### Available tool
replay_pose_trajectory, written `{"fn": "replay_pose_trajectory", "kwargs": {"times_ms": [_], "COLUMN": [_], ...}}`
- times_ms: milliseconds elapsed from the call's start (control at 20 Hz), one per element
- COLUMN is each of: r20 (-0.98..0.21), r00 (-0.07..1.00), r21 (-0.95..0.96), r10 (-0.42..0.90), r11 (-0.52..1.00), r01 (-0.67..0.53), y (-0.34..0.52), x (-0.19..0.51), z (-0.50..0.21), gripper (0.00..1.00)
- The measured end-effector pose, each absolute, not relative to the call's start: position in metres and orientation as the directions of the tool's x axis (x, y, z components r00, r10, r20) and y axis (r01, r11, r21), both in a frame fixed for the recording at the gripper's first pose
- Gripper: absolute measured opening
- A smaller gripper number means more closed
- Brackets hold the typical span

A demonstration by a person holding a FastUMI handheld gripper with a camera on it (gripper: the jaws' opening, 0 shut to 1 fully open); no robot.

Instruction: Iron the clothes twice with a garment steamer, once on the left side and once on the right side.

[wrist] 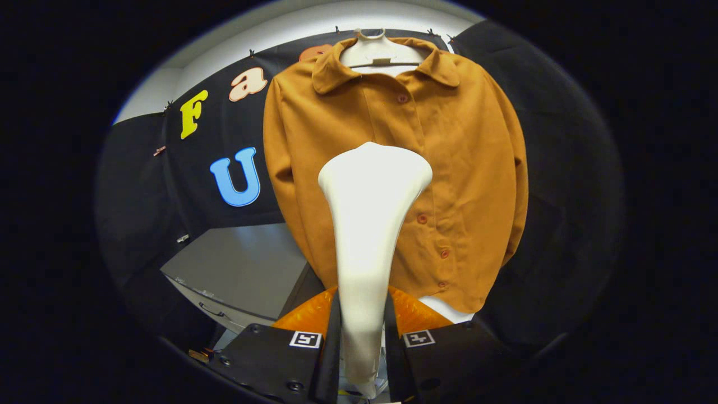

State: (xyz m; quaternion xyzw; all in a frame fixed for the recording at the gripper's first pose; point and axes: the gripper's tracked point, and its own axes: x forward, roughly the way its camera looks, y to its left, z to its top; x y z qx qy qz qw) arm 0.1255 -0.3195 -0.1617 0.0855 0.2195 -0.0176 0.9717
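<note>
Cabinet (247,269): standing low beside the shirt's left hem, well behind the fingers.
Shirt (477,168): hanging on a hanger (374,49) against the booth wall, buttoned front facing out, straight ahead of the steamer head; left sleeve drooping along the side, right sleeve likewise.
Shirt handling: looking soft and light, likely swinging or bunching under any push; better brushing gently down each side than pressing hard; no holding needed, hanger carrying it.
Steamer (367,224): standing upright between the fingers, wide head topping a narrow neck, covering the shirt's lower placket.
Steamer handling: looking rigid and smooth, probably slippery plastic; top-heavy by shape, so tending to tip if held loosely; best held at the narrow neck, as now.
Hand-held gripper (362,348): closing on the steamer's neck, both fingers pressing its sides.
Orange part (418,314): showing just behind the fingers at the steamer's base; cannot tell exactly what.
Buttons (422,219): running down the placket just right of the steamer head.
</note>
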Motion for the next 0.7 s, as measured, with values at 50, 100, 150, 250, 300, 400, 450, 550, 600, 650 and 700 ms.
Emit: {"fn": "replay_pose_trajectory", "kwargs": {"times_ms": [50, 100, 150, 250, 300, 400, 450, 550, 600, 650, 700], "r20": [-0.414, -0.395, -0.379, -0.357, -0.348, -0.336, -0.333, -0.327, -0.322, -0.318, -0.315], "r00": [0.910, 0.918, 0.924, 0.930, 0.934, 0.937, 0.938, 0.940, 0.942, 0.944, 0.946], "r21": [0.159, 0.159, 0.155, 0.149, 0.151, 0.160, 0.161, 0.165, 0.170, 0.177, 0.184], "r10": [-0.012, -0.030, -0.052, -0.083, -0.087, -0.093, -0.096, -0.097, -0.094, -0.085, -0.072], "r11": [0.984, 0.982, 0.981, 0.978, 0.977, 0.975, 0.974, 0.974, 0.973, 0.973, 0.974], "r01": [0.085, 0.100, 0.119, 0.144, 0.148, 0.154, 0.157, 0.158, 0.155, 0.147, 0.135], "y": [-0.329, -0.339, -0.352, -0.374, -0.382, -0.400, -0.408, -0.422, -0.428, -0.434, -0.438], "x": [0.126, 0.127, 0.128, 0.131, 0.134, 0.142, 0.145, 0.155, 0.161, 0.167, 0.175], "z": [-0.152, -0.143, -0.134, -0.122, -0.117, -0.111, -0.110, -0.110, -0.110, -0.112, -0.116], "gripper": [0.38, 0.38, 0.38, 0.37, 0.38, 0.37, 0.37, 0.37, 0.38, 0.38, 0.38]}}
